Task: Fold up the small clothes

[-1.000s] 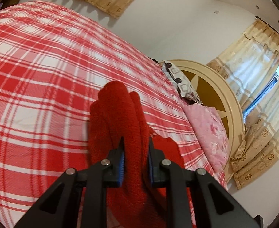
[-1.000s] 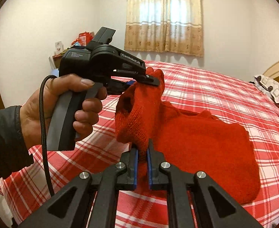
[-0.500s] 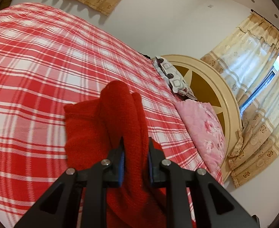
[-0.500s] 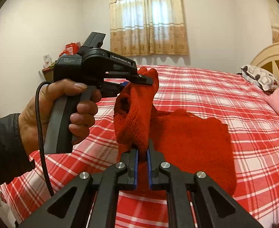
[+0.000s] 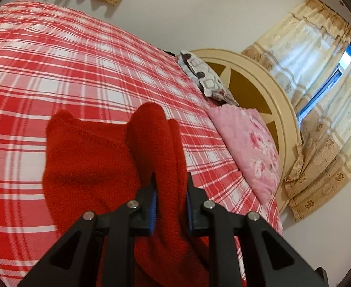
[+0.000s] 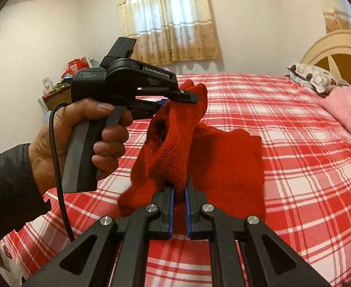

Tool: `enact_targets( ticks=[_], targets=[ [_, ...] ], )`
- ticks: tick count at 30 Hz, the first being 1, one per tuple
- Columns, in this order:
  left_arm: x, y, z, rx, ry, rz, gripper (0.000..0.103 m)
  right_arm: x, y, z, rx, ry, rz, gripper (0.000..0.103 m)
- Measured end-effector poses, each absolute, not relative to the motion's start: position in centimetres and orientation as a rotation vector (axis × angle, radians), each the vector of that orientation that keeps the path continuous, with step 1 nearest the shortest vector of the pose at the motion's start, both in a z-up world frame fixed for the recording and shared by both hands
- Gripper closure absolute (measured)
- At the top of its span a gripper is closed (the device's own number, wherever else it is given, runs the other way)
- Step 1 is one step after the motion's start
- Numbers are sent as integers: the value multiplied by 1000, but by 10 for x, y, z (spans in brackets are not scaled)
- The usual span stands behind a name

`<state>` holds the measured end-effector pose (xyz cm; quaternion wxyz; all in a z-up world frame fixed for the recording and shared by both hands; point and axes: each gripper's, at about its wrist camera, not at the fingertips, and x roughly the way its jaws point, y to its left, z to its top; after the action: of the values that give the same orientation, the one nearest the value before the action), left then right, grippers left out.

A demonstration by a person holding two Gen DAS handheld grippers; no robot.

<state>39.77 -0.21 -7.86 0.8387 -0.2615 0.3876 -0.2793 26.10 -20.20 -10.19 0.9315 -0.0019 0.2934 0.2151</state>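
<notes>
- The left gripper is clamped on a thick bunched fold of a red knitted garment, blue pads pressing the wool from both sides.
- The right gripper is pinched tight on another edge of the same garment, jaws nearly together with a thin layer between them.
- Between the two grippers the knit hangs lifted in a rumpled ridge; beyond the right gripper's tips the rest lies flat on the bed, a darker red slab with a coarse ribbed weave.
- A person's hand in a dark sleeve grips the left gripper's handle, up and to the left of the right gripper; a black cable trails below it.
- Under everything spreads a red-and-white plaid bedspread.
- Past the left gripper's tips, to the right, a pink floral pillow and a patterned pillow lean at a cream headboard.
- Beige curtains cover the window on the far wall.
</notes>
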Motion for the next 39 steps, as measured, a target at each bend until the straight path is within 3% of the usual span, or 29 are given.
enact_targets(
  ticks=[18, 21, 23, 24, 25, 26, 27, 28, 31, 35, 37, 39],
  targets=[
    [394, -89, -83, -235, 825, -630, 83, 278, -270, -149, 255, 779, 384, 96],
    [374, -89, -72, -140, 762, -631, 75, 281, -280, -150, 315, 787, 389, 96],
    [357, -79, -68, -83, 709, -585, 52, 280, -285, -148, 346, 780, 393, 95],
    [345, -69, -66, -58, 669, -551, 45, 279, -288, -148, 360, 774, 394, 90],
    [338, -63, -66, -42, 646, -521, 30, 277, -292, -145, 374, 767, 376, 73],
    [327, -52, -68, -14, 622, -466, 24, 277, -296, -142, 377, 760, 359, 60],
    [318, -42, -73, 2, 607, -436, 24, 275, -301, -137, 383, 739, 339, 36],
    [313, -35, -77, 9, 601, -426, 23, 273, -308, -130, 404, 702, 328, 33],
    [301, -11, -97, 4, 617, -359, 16, 289, -311, -110, 366, 673, 284, 33],
    [305, -3, -125, -59, 688, -362, 16, 347, -294, -101, 332, 767, 347, 35],
    [306, -5, -128, -84, 697, -379, 16, 377, -282, -104, 312, 818, 359, 46],
    [302, -6, -126, -84, 686, -380, 16, 399, -274, -110, 323, 857, 375, 50]
  ],
)
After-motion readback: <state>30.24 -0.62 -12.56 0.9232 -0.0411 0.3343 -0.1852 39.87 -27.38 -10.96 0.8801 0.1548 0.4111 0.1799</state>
